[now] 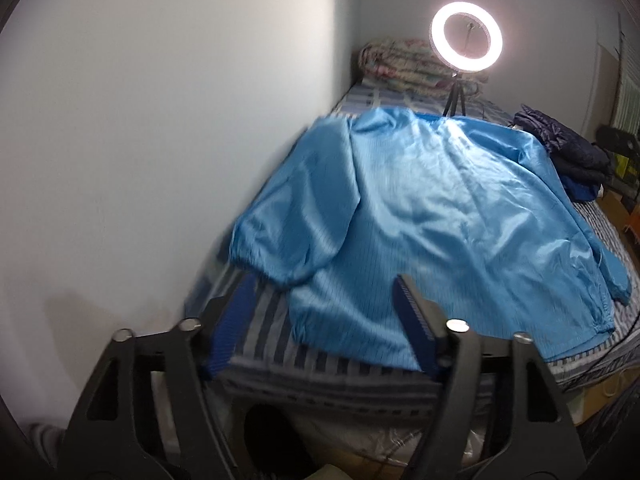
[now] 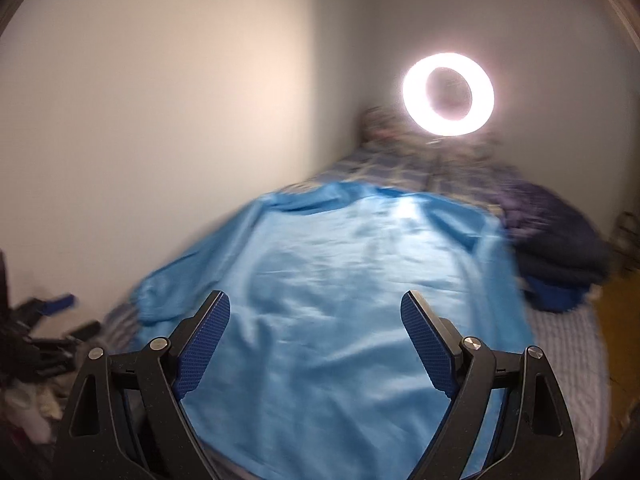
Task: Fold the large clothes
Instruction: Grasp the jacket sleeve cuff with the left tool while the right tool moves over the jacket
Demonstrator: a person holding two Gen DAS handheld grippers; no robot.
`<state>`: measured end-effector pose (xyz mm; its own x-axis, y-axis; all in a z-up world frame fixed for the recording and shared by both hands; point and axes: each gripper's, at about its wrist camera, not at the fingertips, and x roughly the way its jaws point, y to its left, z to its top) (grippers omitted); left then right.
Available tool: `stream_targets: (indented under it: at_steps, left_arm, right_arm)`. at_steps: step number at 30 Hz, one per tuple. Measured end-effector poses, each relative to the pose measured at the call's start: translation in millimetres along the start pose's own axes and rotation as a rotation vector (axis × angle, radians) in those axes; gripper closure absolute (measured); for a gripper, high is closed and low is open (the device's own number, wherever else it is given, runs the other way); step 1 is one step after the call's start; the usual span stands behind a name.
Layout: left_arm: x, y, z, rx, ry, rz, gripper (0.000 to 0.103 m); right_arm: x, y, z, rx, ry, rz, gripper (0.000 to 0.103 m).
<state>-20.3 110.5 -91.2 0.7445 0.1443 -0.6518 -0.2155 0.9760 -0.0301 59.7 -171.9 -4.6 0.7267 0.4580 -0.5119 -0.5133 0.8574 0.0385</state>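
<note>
**Blue jacket spread on the bed, both grippers empty**

Across the striped bed (image 1: pixel 360 364) lies the light blue jacket (image 1: pixel 432 216), spread flat, its sleeves along each side and its hem toward the near edge. Over that hem the left gripper (image 1: pixel 324 300) hangs with its jaws apart and nothing between them. Above the jacket's middle the right gripper (image 2: pixel 316 312) stands wide, empty too. Beyond, a lit ring light (image 1: pixel 466 37) stands on the bed, beside folded dark clothes (image 1: pixel 568 152).
</note>
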Motion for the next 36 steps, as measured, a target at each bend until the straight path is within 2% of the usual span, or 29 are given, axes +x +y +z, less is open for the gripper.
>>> stream_targets:
  at_steps: [3, 5, 8, 11, 15, 22, 28, 29, 30, 31, 32, 36]
  left_arm:
    - [10, 11, -3, -0.066, 0.036, -0.021, 0.042]
    - [20, 18, -2, -0.113, 0.058, -0.035, 0.045]
    - [39, 27, 1, -0.210, 0.097, -0.049, 0.045]
    - [58, 41, 2, -0.323, 0.131, -0.055, 0.045]
    - [87, 52, 4, -0.431, 0.160, -0.043, 0.045]
    - [140, 67, 0, -0.534, 0.213, 0.023, 0.045]
    - [166, 79, 3, -0.537, 0.231, 0.129, 0.045]
    - [168, 80, 5, -0.531, 0.223, 0.136, 0.049]
    - [169, 80, 6, -0.516, 0.212, 0.146, 0.065]
    - [170, 79, 9, -0.498, 0.206, 0.151, 0.086]
    - [171, 76, 12, -0.471, 0.198, 0.155, 0.094]
    - [156, 55, 27, -0.350, 0.092, 0.167, 0.099]
  right_arm:
    - [28, 19, 10, -0.025, 0.045, 0.120, 0.017]
    - [41, 34, 11, -0.047, 0.073, 0.171, 0.029]
    - [56, 43, 5, -0.034, 0.114, 0.233, 0.038]
    - [70, 38, -2, -0.009, 0.167, 0.274, 0.040]
    - [82, 29, -1, 0.022, 0.201, 0.292, 0.040]
    - [68, 25, 7, 0.037, 0.163, 0.329, 0.040]
    - [59, 27, 10, 0.015, 0.138, 0.330, 0.040]
    - [60, 27, 10, 0.016, 0.138, 0.329, 0.040]
    - [61, 27, 10, 0.016, 0.139, 0.329, 0.040]
    - [62, 26, 10, 0.017, 0.141, 0.327, 0.040]
    - [63, 26, 10, 0.019, 0.142, 0.326, 0.040]
    - [67, 25, 10, 0.025, 0.154, 0.317, 0.040]
